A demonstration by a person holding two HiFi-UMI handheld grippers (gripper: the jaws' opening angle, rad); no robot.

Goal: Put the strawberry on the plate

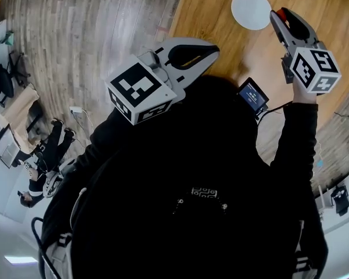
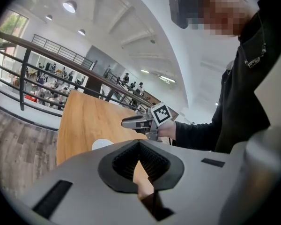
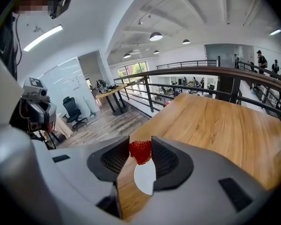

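My right gripper point(image 3: 141, 147) is shut on a red strawberry point(image 3: 141, 152), pinched between the dark pads at the tips. Seen through the jaws, a white plate point(image 3: 145, 178) lies on the wooden table straight below the berry. In the head view the right gripper point(image 1: 277, 15) hangs by the right rim of the plate point(image 1: 250, 9), with a bit of the strawberry point(image 1: 284, 17) showing at its tip. My left gripper point(image 1: 216, 50) is held near my chest, off the table's left edge. Its jaws point(image 2: 139, 144) meet at the tips with nothing between them.
The wooden table point(image 1: 221, 16) stretches to the upper right, and its left edge borders grey plank floor point(image 1: 93, 28). A small device with a lit screen point(image 1: 253, 95) sits near my right forearm. A black railing point(image 3: 201, 74) runs behind the table.
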